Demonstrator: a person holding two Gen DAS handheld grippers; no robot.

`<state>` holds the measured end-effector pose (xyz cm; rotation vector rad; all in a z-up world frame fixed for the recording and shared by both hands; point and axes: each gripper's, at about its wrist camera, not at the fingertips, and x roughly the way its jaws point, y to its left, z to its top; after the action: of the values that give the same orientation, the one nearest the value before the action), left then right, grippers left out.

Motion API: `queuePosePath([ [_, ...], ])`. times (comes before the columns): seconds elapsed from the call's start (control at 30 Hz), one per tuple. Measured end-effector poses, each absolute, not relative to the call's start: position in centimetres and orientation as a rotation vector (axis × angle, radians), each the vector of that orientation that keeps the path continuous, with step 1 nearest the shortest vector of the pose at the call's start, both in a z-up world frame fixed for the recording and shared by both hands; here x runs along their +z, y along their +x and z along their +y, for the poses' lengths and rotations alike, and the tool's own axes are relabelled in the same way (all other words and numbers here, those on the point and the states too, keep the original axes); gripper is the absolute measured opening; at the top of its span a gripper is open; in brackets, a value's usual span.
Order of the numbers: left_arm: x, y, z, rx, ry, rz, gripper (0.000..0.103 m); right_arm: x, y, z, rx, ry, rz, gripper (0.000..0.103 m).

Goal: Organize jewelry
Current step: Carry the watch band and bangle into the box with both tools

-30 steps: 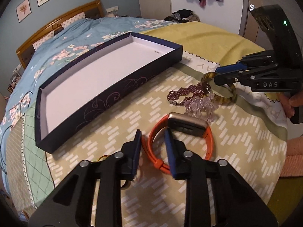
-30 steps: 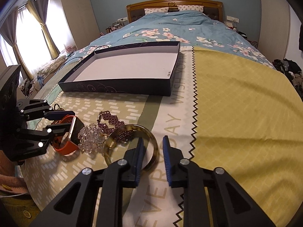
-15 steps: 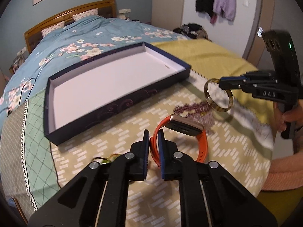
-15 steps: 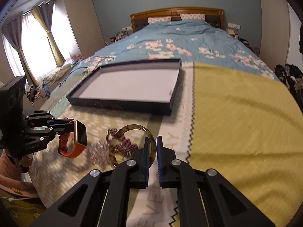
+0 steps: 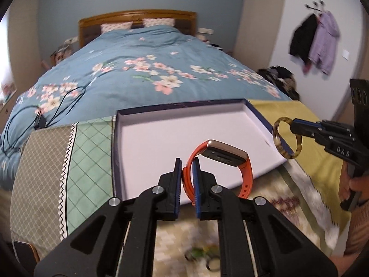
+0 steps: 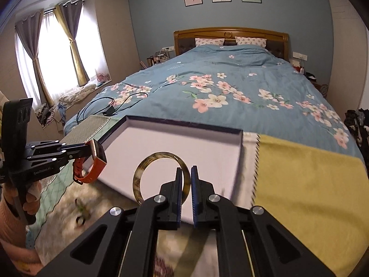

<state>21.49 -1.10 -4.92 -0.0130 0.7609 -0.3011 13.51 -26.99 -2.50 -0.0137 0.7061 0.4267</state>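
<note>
My left gripper (image 5: 186, 161) is shut on the strap of an orange watch (image 5: 227, 161) with a gold case, held in the air over the near edge of a dark blue tray with a white floor (image 5: 161, 136). My right gripper (image 6: 186, 170) is shut on a tortoiseshell bangle (image 6: 147, 164), held above the tray's (image 6: 207, 152) near edge. In the left wrist view the bangle (image 5: 280, 147) hangs at the tray's right corner. In the right wrist view the watch (image 6: 92, 166) hangs at the tray's left corner.
The tray lies on patterned cloths at the foot of a bed with a blue floral quilt (image 6: 230, 87). A purple beaded bracelet (image 5: 286, 204) and small rings (image 5: 212, 264) lie blurred on the cloth below. Black cables (image 6: 110, 106) lie on the quilt, left.
Both grippers have closed on their pieces, lifted them off the cloth and carried them forward to the tray's near edge. The other jewelry stays on the cloth.
</note>
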Motion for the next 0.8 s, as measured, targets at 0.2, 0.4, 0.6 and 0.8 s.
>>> queuePosePath([
  [0.2, -5.3, 26.5, -0.3, -0.237, -0.080, 0.800, 0.010, -3.5, 18.6, -25.7, 0.393, -0.030, 0.740, 0.006],
  [0.4, -6.9, 31.7, -0.7, -0.181, -0.137, 0.857, 0.010, -5.4, 22.8, -24.9, 0.384, 0.010, 0.816, 0.006],
  [0.6, -9.0, 35.9, -1.2, -0.133, -0.140, 0.912, 0.010, -6.4, 25.0, -23.9, 0.365, -0.008, 0.871, 0.006],
  [0.8, -10.8, 38.4, -1.0, -0.086, -0.193, 0.975, 0.010, -6.8, 26.6, -23.3, 0.335, -0.025, 0.914, 0.006],
])
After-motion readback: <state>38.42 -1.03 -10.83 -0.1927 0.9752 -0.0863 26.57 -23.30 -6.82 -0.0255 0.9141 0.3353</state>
